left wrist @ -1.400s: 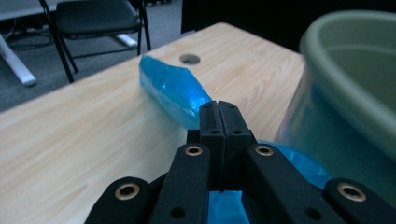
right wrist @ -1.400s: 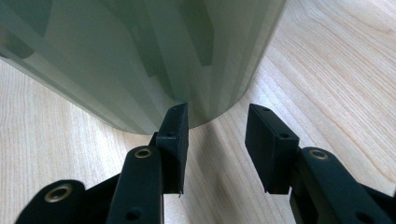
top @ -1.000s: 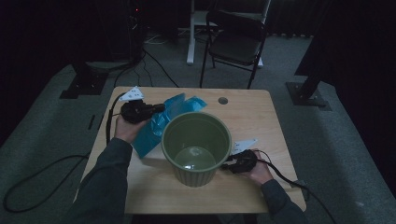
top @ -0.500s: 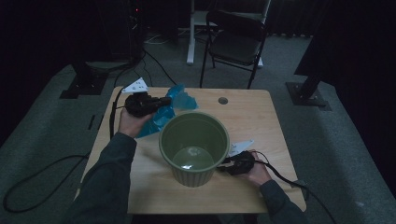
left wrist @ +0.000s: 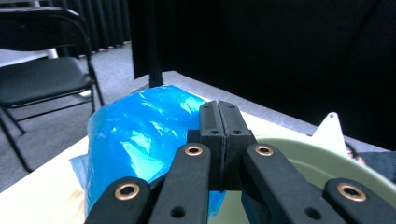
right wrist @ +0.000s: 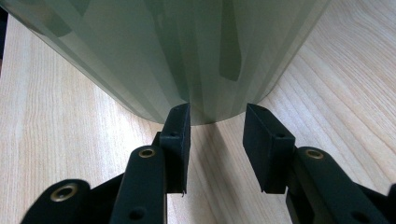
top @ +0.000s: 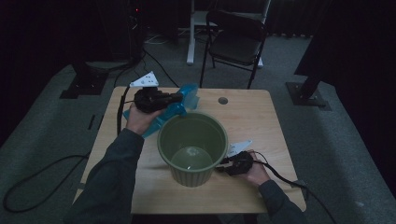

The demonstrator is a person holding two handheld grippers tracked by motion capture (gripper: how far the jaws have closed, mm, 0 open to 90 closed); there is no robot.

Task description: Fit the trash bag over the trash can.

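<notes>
Lifted since earlier frame: left gripper [top: 180, 97], jaws clamped on crinkly blue plastic bag [left wrist: 140, 135], film bunched beyond and beside tips. Right gripper [right wrist: 217, 140] jaws apart, tips at base of ribbed green pot [top: 192, 149]. Advice: brace pot, spread bag over rim.

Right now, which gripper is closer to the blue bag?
Left. The left gripper is shut on the blue bag, lifting it behind the bucket; the right gripper sits open against the bucket's far side.
</notes>
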